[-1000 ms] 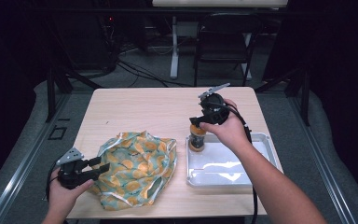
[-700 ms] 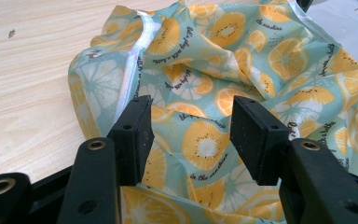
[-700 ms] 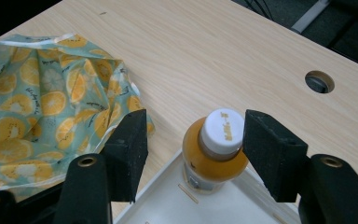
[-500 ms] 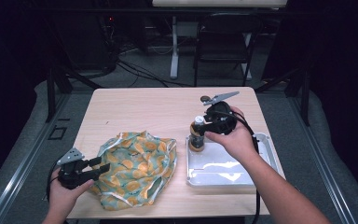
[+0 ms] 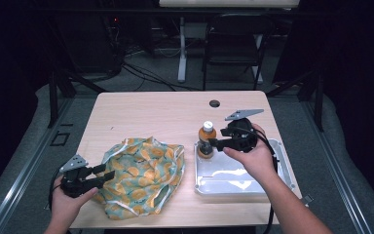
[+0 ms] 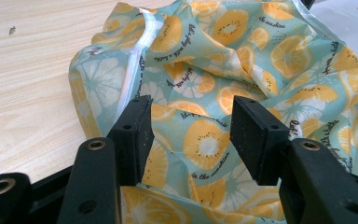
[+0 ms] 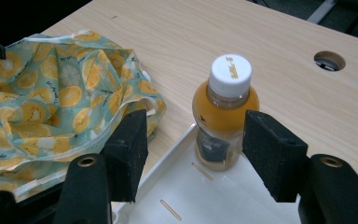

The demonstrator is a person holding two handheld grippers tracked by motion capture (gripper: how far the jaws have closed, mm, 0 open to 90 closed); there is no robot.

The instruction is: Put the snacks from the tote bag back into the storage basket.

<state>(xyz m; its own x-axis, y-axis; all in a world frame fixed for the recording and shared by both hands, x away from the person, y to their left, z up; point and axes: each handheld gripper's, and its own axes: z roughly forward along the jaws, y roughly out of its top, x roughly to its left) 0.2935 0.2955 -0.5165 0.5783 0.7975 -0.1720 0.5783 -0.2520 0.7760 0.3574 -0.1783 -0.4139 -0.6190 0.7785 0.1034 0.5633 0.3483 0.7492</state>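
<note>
A small bottle (image 5: 206, 139) of orange drink with a white cap stands upright in the near-left corner of a white tray (image 5: 243, 187). My right gripper (image 5: 213, 143) is just to its right and open. In the right gripper view the bottle (image 7: 223, 112) stands a little beyond the tips of my right gripper (image 7: 196, 140), on the tray (image 7: 200, 200). A crumpled bag (image 5: 141, 173) printed with orange slices lies left of the tray. My left gripper (image 5: 105, 176) is open at its left edge. In the left gripper view my left gripper (image 6: 191, 135) hovers over the bag (image 6: 223, 60).
The light wooden table (image 5: 156, 117) has a cable hole (image 5: 215, 103) at the back right. A dark chair (image 5: 233, 44) and a table leg (image 5: 181, 48) stand on the floor behind. The bag (image 7: 51, 102) lies close to the tray's left rim.
My right gripper has let go of the bottle and drawn back to the right. The bottle now stands alone in the tray. The left gripper and the bag have not moved.
</note>
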